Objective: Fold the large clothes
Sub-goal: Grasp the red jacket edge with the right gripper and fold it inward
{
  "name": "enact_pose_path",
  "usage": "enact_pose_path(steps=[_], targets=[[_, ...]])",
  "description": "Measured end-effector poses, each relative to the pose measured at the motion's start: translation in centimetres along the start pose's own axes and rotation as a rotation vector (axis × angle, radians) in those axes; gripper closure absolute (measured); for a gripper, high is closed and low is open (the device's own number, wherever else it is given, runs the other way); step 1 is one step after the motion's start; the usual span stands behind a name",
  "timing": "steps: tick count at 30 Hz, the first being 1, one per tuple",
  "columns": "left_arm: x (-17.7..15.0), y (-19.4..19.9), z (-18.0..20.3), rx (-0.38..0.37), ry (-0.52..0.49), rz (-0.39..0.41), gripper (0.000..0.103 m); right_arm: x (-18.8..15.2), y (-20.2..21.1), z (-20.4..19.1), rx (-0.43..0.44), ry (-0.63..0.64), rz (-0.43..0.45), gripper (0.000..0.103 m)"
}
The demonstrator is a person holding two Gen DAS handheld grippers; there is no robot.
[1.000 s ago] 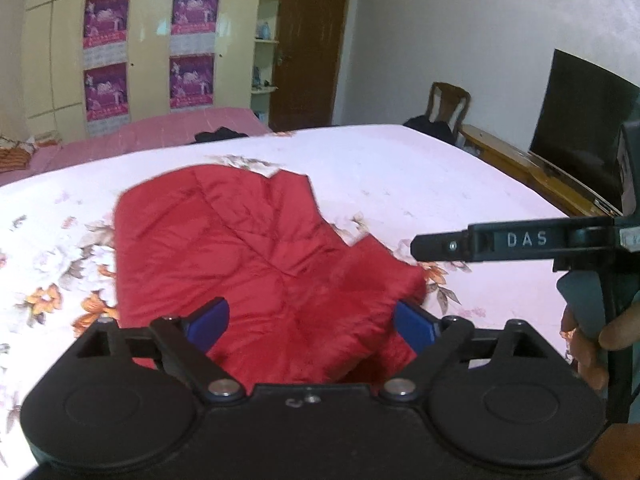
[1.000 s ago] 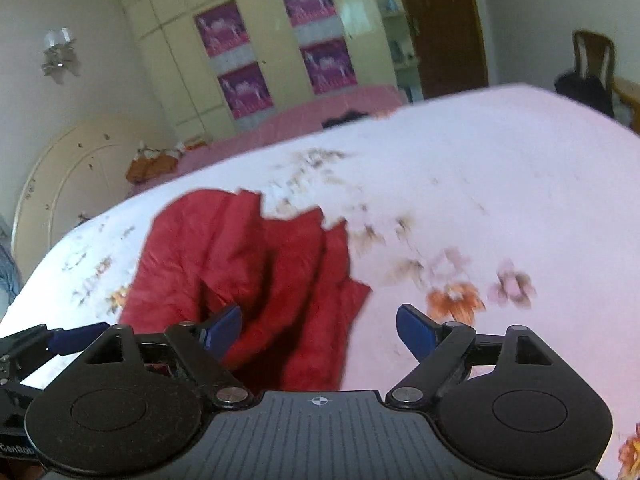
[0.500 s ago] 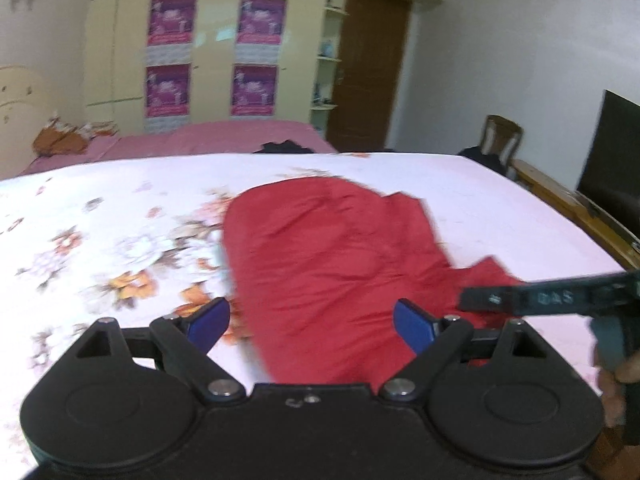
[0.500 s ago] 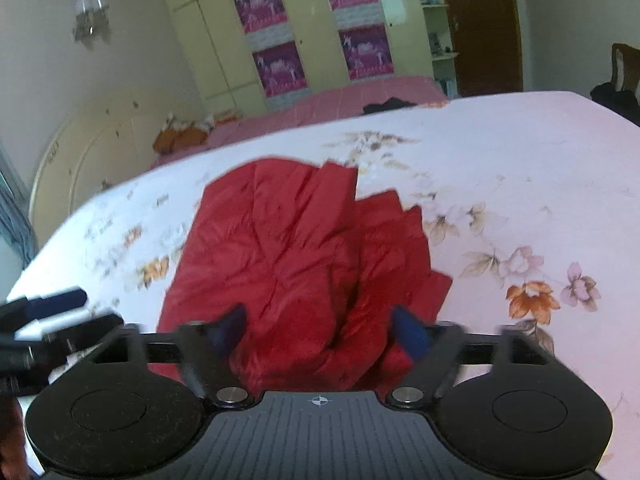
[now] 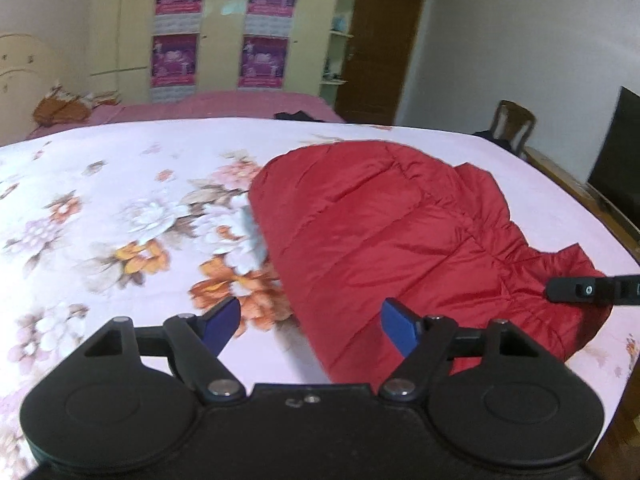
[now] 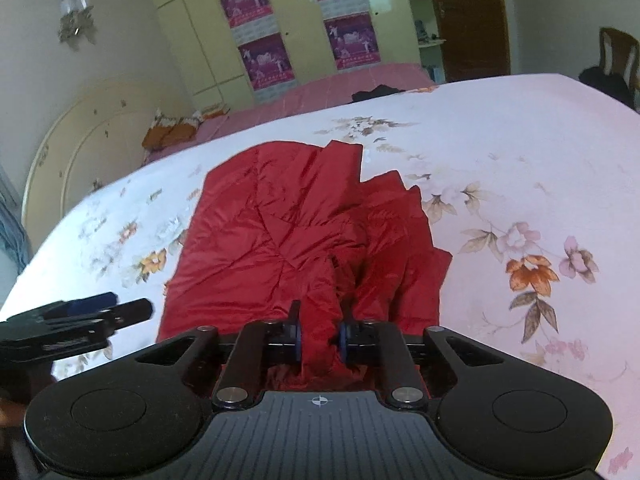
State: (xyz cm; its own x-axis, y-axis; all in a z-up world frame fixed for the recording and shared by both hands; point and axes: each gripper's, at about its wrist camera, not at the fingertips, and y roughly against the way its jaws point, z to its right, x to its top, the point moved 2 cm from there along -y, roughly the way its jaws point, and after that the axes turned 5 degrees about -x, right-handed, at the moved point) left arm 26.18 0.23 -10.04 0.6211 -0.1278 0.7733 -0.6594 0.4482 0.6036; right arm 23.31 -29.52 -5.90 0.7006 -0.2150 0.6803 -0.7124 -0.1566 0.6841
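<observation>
A red quilted jacket [image 5: 392,232] lies crumpled on the floral bed sheet [image 5: 120,200]; it also shows in the right wrist view [image 6: 280,232]. My left gripper [image 5: 312,322] is open and empty, above the jacket's near left edge. My right gripper [image 6: 319,338] is shut on a bunch of the jacket's near edge. The right gripper's fingers [image 5: 576,290] show at the right edge of the left wrist view, at the jacket's right end. The left gripper's fingertips [image 6: 120,308] show at the left of the right wrist view.
A pink bed [image 5: 216,104] and a postered wardrobe [image 5: 224,28] stand at the back. A wooden chair [image 5: 514,124], a dark TV [image 5: 616,152] and a wooden bed frame edge [image 5: 576,188] are on the right. A headboard [image 6: 80,152] is at left.
My right gripper has closed on the jacket's near edge; it was open before. My left gripper has swung to the left side of the jacket and stays open.
</observation>
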Motion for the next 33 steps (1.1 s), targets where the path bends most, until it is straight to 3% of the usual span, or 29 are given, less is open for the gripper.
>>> enact_pose_path(steps=[4, 9, 14, 17, 21, 27, 33], targets=[[0.1, -0.9, 1.7, -0.047, -0.044, 0.003, 0.027, -1.7, 0.0, 1.8, -0.045, -0.057, -0.022, 0.091], [-1.4, -3.3, 3.7, -0.074, -0.082, -0.044, 0.027, -3.8, -2.8, 5.7, -0.046, -0.231, -0.104, 0.090], [-2.3, -5.0, 4.4, -0.060, -0.063, -0.088, 0.027, -4.3, -4.2, 7.1, -0.041, -0.202, -0.101, 0.090], [-2.1, -5.5, 4.5, -0.048, -0.074, -0.105, 0.027, -3.6, -2.5, 7.4, -0.041, -0.212, -0.104, 0.090], [-2.1, -5.8, 4.4, -0.063, -0.049, -0.122, 0.026, -4.5, -2.4, 6.7, -0.076, -0.069, -0.128, 0.090], [-2.0, -5.9, 4.5, -0.044, -0.030, -0.125, 0.024, -3.7, -1.9, 7.4, -0.051, -0.094, -0.164, 0.090], [-0.8, -5.3, 4.6, -0.034, -0.008, -0.131, 0.024, 0.2, 0.8, 7.4, -0.070, -0.055, -0.064, 0.089]])
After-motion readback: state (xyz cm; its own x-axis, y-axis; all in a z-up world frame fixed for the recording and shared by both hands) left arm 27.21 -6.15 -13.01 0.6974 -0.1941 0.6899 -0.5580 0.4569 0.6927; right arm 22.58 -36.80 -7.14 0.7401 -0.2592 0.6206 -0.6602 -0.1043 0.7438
